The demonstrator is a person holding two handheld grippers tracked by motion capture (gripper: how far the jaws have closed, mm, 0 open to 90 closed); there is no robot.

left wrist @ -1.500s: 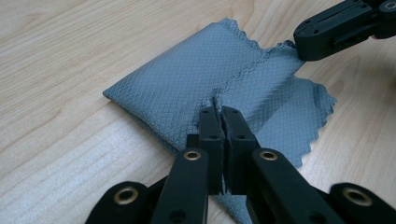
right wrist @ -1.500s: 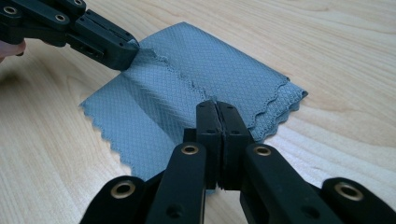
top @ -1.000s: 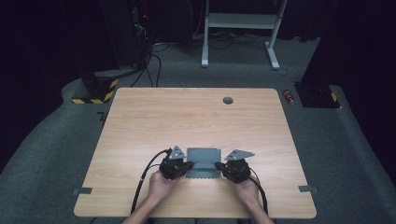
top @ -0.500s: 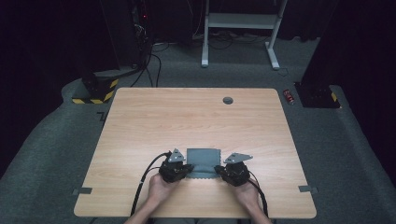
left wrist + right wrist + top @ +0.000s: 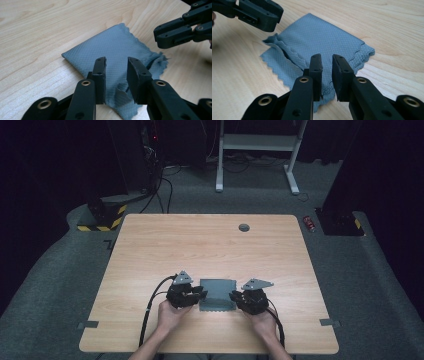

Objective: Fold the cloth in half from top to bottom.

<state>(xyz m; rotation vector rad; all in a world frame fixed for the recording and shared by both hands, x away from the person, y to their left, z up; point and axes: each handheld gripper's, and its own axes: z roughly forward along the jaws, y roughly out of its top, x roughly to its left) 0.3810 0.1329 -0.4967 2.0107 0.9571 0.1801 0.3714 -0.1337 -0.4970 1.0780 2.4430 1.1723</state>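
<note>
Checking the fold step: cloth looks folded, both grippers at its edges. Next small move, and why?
Probably draw both grippers back off the folded grey cloth. It lies flat on the table, and the left gripper and right gripper have just been opening; each gap is free, the cloth lying beneath the fingers, so nothing is gripped.

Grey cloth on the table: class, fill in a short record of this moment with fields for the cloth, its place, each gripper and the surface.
cloth: grey cloth, folded to a rough rectangle, wavy cut edges, lying flat
place: near edge of the wooden table, between the two grippers
left gripper: jaws have just been opening; parted over the cloth's corner, pads not pressing it
right gripper: jaws have just been opening; a narrow gap, cloth edge below, not pinched
hands: one behind each gripper, at the table's near edge
</note>
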